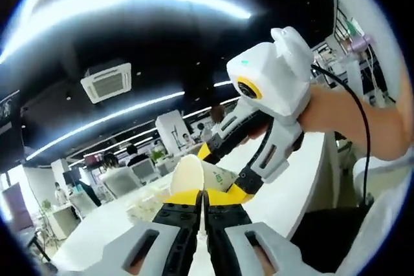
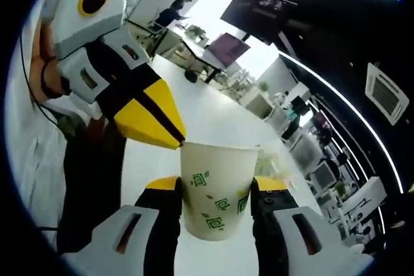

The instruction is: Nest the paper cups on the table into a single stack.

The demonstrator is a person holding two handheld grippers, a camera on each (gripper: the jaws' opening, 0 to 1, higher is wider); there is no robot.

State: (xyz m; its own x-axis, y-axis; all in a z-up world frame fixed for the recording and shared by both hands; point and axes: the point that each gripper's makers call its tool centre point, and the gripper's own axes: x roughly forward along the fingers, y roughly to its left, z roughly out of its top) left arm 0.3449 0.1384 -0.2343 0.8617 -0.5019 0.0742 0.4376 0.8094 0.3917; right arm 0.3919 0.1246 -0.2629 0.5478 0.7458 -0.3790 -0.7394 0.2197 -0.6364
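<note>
A white paper cup (image 2: 215,192) with green leaf marks is held up in the air, above the white table (image 2: 213,114). My right gripper (image 2: 217,189) is shut on its sides, one pad on each flank. My left gripper (image 2: 178,140) comes in from the left, its yellow tips shut on the cup's rim. In the left gripper view the cup (image 1: 191,176) lies tilted with its open mouth toward the camera. There my left gripper (image 1: 202,197) pinches the near rim, while the right gripper (image 1: 226,171) holds the cup body from behind. I cannot tell whether another cup sits inside.
A hand (image 1: 352,111) with a black cable holds the right gripper. The long white table (image 1: 294,185) runs away below. Office desks, monitors and seated people (image 1: 132,159) fill the background, under ceiling light strips and an air vent (image 1: 107,81).
</note>
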